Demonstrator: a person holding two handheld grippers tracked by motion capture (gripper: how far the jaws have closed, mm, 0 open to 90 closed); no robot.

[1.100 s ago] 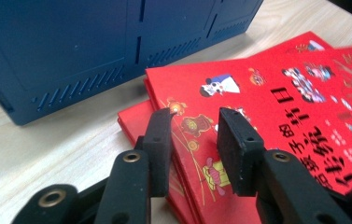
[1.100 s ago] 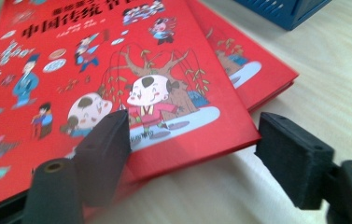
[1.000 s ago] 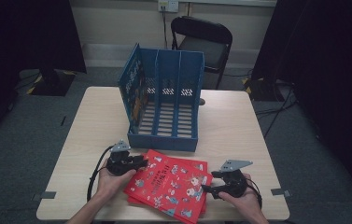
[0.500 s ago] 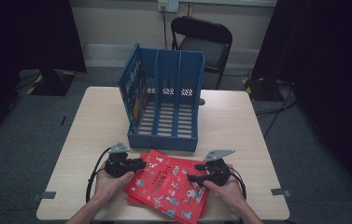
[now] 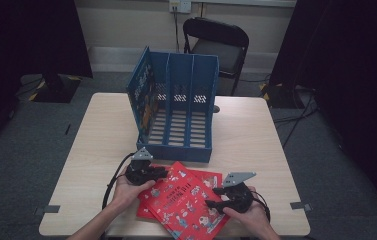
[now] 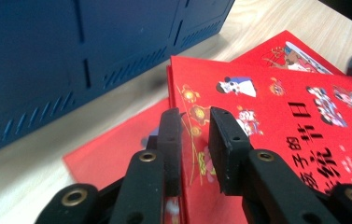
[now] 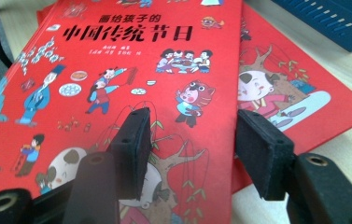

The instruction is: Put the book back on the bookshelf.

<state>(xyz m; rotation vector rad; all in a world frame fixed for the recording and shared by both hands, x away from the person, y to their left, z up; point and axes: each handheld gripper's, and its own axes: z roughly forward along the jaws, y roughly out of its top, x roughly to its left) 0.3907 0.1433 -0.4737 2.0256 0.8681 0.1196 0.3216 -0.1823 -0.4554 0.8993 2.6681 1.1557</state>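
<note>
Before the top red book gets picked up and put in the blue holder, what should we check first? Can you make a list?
1. Left hand-held gripper on the top red book: jaws have just been closing astride its edge; firm grip cannot tell.
2. Right hand-held gripper: jaws have just been closing, with the book's edge between them, pads apart from it; not ok yet.
3. Blue file holder upright with free slots: ok.
4. Red book underneath lies flat on the table: ok.
5. Path to the holder: ok.

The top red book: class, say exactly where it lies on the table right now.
In the high view the top red book lies at the table's near edge, skewed on a second red book, just in front of the blue file rack, between the two claws.
</note>
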